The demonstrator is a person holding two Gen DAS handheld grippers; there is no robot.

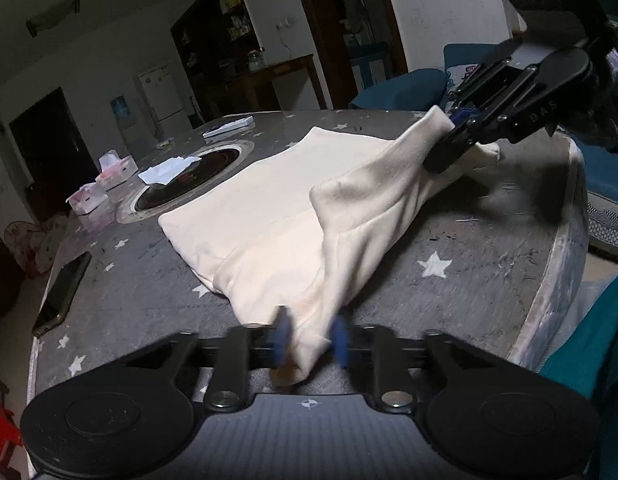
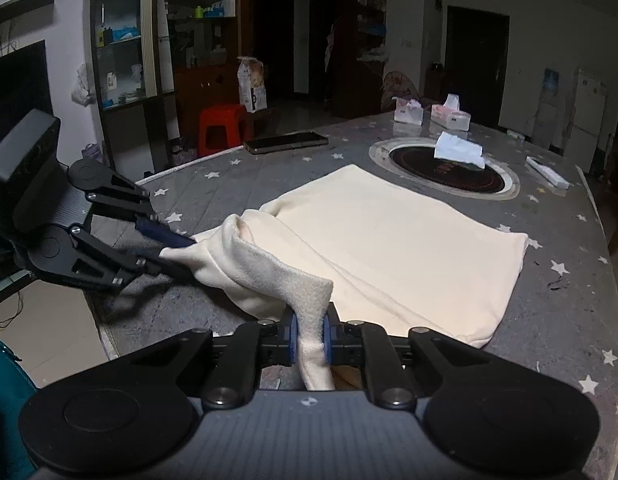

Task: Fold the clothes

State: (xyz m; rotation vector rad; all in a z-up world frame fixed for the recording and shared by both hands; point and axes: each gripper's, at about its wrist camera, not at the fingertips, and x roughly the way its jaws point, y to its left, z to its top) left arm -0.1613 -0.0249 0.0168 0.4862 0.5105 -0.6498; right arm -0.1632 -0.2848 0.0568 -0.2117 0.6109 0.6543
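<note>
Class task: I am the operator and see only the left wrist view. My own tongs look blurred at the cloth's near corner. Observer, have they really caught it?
Observer: Yes. In the right wrist view the left tongs pinch a corner of the cream garment.
Operator: Is the right side clamped too?
Observer: Yes, the right tongs are shut on a fleecy fold, which stands up between the blue pads.
Operator: Anything behind me on the floor?
Observer: A red plastic stool stands beyond the table, past a dark phone lying near the table's edge.
</note>
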